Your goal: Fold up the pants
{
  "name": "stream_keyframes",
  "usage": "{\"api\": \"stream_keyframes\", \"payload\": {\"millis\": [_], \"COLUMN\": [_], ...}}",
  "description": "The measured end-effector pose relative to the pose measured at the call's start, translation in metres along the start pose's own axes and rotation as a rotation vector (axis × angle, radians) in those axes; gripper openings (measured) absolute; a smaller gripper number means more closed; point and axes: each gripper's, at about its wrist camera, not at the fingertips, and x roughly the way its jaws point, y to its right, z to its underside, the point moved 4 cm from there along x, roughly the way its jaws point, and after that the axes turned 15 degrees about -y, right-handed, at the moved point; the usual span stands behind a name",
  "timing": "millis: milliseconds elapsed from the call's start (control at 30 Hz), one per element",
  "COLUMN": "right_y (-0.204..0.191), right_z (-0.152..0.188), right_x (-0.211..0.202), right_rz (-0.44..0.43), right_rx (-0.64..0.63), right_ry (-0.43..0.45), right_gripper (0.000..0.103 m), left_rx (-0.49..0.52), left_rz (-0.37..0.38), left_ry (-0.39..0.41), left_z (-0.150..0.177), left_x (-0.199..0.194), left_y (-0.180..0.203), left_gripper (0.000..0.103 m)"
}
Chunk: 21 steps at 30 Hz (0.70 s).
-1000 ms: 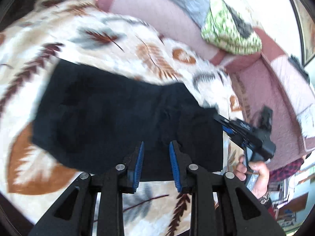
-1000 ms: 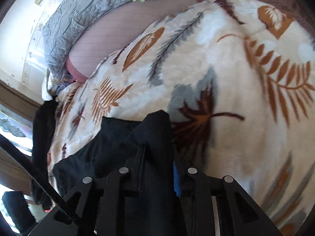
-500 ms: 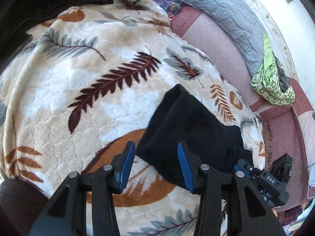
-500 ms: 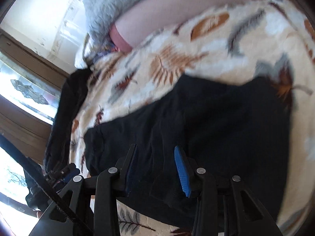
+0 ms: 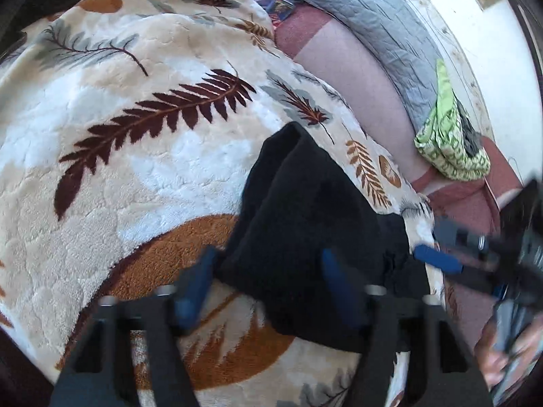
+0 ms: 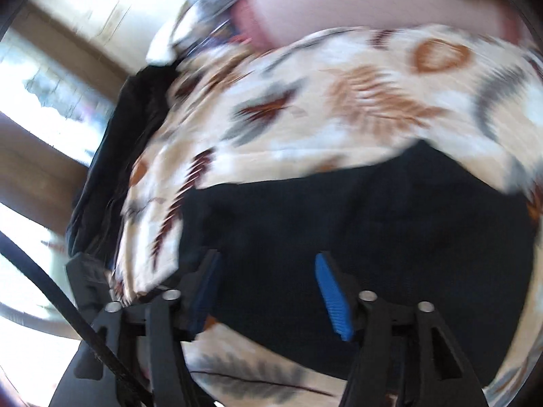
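Note:
The black pants lie folded on a cream blanket with a leaf print. In the left wrist view my left gripper is open, its blue pads either side of the near edge of the pants, holding nothing. The right gripper shows blurred at the pants' right end. In the right wrist view my right gripper is open and empty just above the pants, which fill the lower middle of a blurred frame.
A pink sofa back with a grey quilt and a green patterned bag runs behind the blanket. Dark clothing lies at the blanket's far left edge near a window. A hand holds the right gripper.
My right gripper let go of the pants and opened wide, then pulled back. My left gripper opened wider and swung to the pants' left end. Both views moved fast.

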Motion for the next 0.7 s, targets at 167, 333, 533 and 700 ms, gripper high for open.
{"api": "stream_keyframes", "payload": {"millis": [167, 333, 533, 700], "right_y": [-0.069, -0.096, -0.109, -0.111], "right_z": [-0.046, -0.08, -0.087, -0.076], "right_x": [0.057, 0.11, 0.157, 0.177], "right_rz": [0.056, 0.304, 0.567, 0.71], "right_rx": [-0.066, -0.088, -0.108, -0.171], "right_ry": [-0.192, -0.339, -0.459, -0.488], "right_gripper": [0.072, 0.073, 0.082, 0.077], "left_rx": [-0.055, -0.06, -0.046, -0.006], "left_rz": [0.131, 0.165, 0.145, 0.065], "left_ry": [0.0, 0.03, 0.047, 0.012], "left_z": [0.001, 0.006, 0.01, 0.011], "left_x": [0.0, -0.002, 0.001, 0.005], "left_y": [-0.016, -0.015, -0.008, -0.002], "left_gripper": [0.044, 0.055, 0.059, 0.041]}}
